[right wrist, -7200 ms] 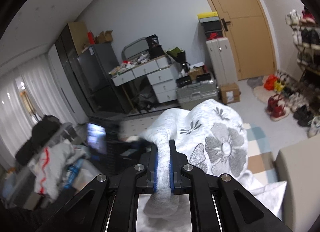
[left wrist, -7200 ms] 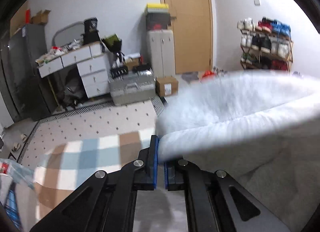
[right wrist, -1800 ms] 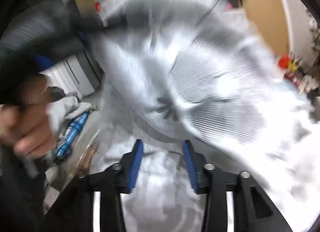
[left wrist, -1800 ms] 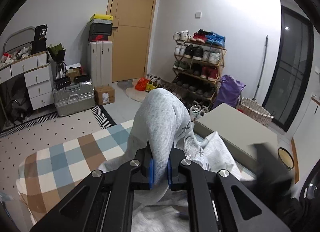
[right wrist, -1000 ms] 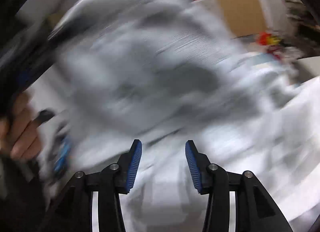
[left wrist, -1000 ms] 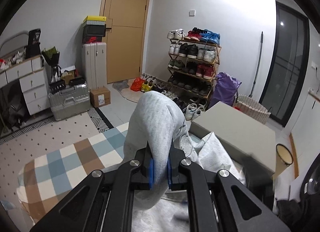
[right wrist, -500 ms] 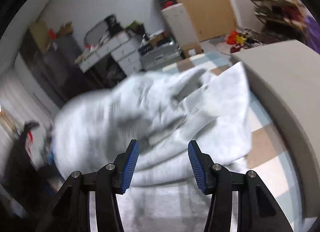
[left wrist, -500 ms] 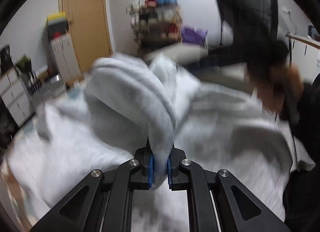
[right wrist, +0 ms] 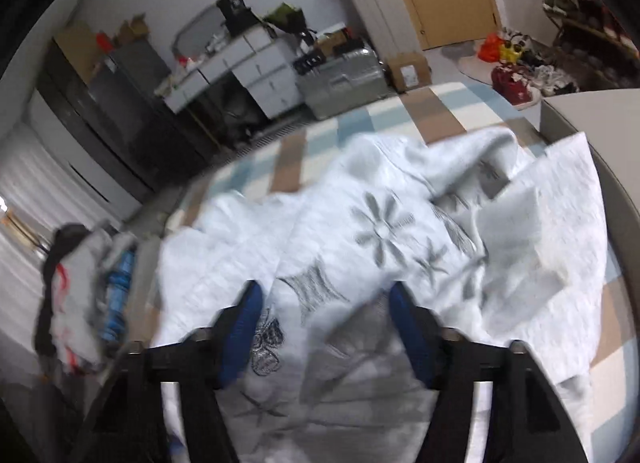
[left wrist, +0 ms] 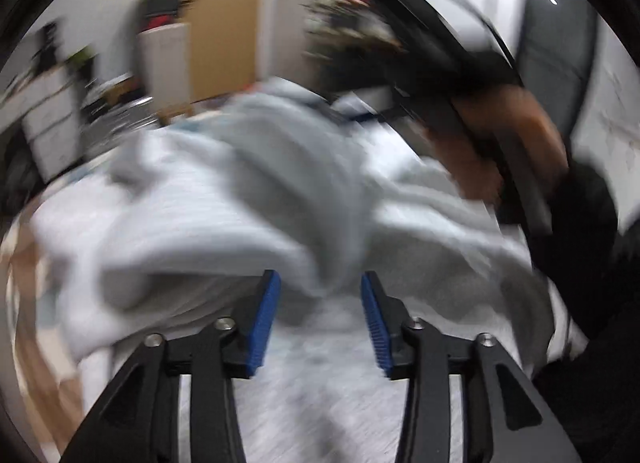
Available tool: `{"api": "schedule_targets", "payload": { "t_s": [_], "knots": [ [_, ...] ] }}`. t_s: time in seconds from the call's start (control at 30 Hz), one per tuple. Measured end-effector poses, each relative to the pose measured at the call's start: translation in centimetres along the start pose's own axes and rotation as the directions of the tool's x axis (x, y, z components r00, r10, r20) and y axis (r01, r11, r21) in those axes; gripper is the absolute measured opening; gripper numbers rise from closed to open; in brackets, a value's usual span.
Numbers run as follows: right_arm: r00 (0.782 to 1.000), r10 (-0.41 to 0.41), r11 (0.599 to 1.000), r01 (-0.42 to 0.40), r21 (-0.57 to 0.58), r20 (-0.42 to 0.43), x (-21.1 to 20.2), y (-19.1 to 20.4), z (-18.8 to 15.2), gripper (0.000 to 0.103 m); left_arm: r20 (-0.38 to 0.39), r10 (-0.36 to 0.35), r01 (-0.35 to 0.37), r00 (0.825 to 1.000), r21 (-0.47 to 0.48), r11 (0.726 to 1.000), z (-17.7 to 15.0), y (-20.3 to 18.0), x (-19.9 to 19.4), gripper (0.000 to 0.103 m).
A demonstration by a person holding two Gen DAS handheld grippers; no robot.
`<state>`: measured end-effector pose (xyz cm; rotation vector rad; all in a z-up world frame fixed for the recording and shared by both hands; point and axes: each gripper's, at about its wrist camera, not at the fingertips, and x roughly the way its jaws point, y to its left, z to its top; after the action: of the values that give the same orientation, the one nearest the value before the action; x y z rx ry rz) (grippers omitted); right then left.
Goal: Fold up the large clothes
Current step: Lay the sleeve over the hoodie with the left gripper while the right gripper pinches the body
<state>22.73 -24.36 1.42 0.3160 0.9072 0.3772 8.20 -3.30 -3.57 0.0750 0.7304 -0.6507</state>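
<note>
A large white garment with grey flower prints (right wrist: 384,231) lies crumpled on a checked blanket (right wrist: 436,115). It also shows, blurred, in the left wrist view (left wrist: 240,199). My left gripper (left wrist: 320,295) is open just above the cloth, with a fold lying between its blue pads but not clamped. My right gripper (right wrist: 326,303) is open over the garment's near edge and holds nothing. The right gripper and the hand on it (left wrist: 500,135) show at the upper right of the left wrist view.
A grey padded bench (right wrist: 600,135) borders the blanket on the right. A pile of clothes (right wrist: 80,295) lies at the left. Drawers (right wrist: 256,67), a silver case (right wrist: 344,83), a cardboard box (right wrist: 408,71) and shoes (right wrist: 516,71) stand on the floor beyond.
My left gripper has opened and let go of the garment, which dropped onto the blanket. My right gripper stayed open and swung down over the cloth.
</note>
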Motion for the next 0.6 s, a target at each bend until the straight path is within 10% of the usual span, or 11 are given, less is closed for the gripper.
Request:
{"api": "schedule_targets", "payload": {
  "t_s": [0.17,0.43,0.53,0.6],
  "knots": [
    [0.978,0.175,0.977,-0.186,0.102,0.110,-2.9,-4.4,-1.8,0.008,0.074,0.038,-0.007,0.997,-0.384,0.923,0.6,6.7,-1.7,0.059],
    [0.988,0.134,0.971,-0.147,0.188,0.080,-1.7,-7.6,-3.9,0.009,0.050,-0.044,0.065,0.998,-0.582,0.810,1.6,9.3,2.5,0.057],
    [0.985,0.153,0.965,-0.167,0.202,0.084,-1.2,-8.0,-3.8,0.010,0.031,0.018,0.004,0.999,-0.580,0.814,2.0,8.2,2.1,0.016],
    [0.981,0.173,0.960,-0.187,0.210,0.086,-1.2,-8.5,-3.8,0.010,0.061,0.007,0.027,0.998,-0.541,0.840,2.4,7.2,1.3,0.007]
  ]
}}
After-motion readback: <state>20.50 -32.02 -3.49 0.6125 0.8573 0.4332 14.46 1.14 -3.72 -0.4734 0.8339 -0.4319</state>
